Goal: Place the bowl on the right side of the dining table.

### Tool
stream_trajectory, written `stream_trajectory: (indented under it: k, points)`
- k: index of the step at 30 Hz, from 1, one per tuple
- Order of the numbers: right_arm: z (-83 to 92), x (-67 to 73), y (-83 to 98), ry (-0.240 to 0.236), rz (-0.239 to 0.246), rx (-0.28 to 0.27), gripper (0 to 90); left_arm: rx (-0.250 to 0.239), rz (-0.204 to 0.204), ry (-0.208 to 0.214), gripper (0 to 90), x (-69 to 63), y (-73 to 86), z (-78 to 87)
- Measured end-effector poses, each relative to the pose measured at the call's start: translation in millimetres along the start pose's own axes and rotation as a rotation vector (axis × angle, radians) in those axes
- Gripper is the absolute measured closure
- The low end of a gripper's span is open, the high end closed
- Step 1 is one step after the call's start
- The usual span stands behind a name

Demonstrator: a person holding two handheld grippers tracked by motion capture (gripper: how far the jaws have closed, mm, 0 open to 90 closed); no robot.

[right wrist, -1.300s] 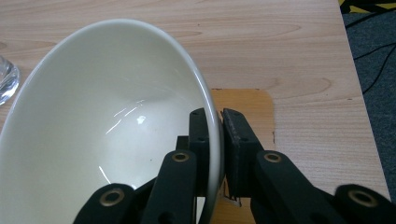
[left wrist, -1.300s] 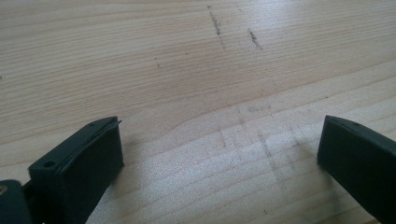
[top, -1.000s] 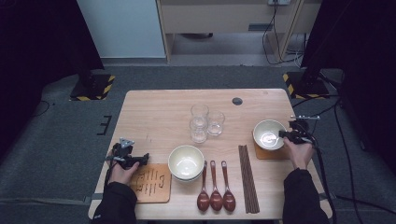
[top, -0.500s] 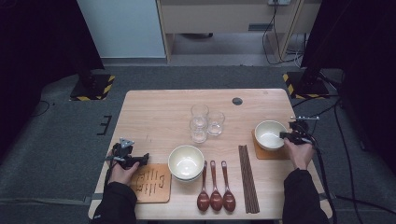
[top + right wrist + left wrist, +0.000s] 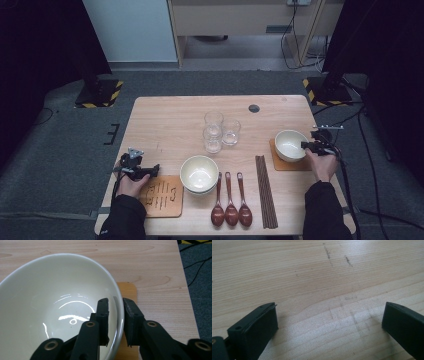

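Note:
A cream bowl [image 5: 289, 144] [image 5: 55, 307] sits on an orange-brown coaster [image 5: 283, 165] [image 5: 128, 290] near the table's right edge. My right gripper [image 5: 306, 145] [image 5: 116, 301] straddles the bowl's near rim, one jaw inside and one outside. Its jaws have just been opening, and a slim gap shows beside the rim, so the pads do not press on it. My left gripper [image 5: 152, 170] [image 5: 329, 312] rests low over bare wood at the table's left. It is open wide with nothing between its fingers.
Stacked cream bowls [image 5: 199, 173] stand at front centre beside a carved wooden coaster [image 5: 161, 196]. Three brown spoons [image 5: 231, 200] and dark chopsticks [image 5: 265, 190] lie along the front. Three glasses [image 5: 220, 131] cluster mid-table. A small dark disc [image 5: 254, 108] lies near the far edge.

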State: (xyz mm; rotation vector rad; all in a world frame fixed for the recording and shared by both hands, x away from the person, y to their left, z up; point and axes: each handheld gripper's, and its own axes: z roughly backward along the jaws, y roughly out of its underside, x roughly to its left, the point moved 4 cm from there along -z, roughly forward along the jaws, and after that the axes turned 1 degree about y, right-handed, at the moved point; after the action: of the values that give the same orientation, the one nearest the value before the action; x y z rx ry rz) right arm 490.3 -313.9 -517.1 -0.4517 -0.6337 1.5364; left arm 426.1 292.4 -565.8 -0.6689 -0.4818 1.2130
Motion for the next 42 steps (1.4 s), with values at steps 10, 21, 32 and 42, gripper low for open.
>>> stream_trajectory:
  k: [10,21,32,42]
  points:
    - [16.5,4.2,-6.8,0.013,0.028,-0.094,51.5,-0.009,0.014,-0.009,4.9,2.3,0.7,3.6]
    - [38.3,13.8,-13.4,-0.030,0.075,-0.209,39.3,-0.060,0.050,0.050,24.8,-2.8,-12.0,26.8]
    - [56.6,34.3,-11.5,-0.070,0.148,-0.257,32.6,-0.169,0.052,0.137,27.2,-18.0,-32.7,52.9]
    - [58.7,38.8,-8.3,-0.082,0.161,-0.259,29.7,-0.231,0.035,0.197,26.6,-32.1,-47.5,73.3]
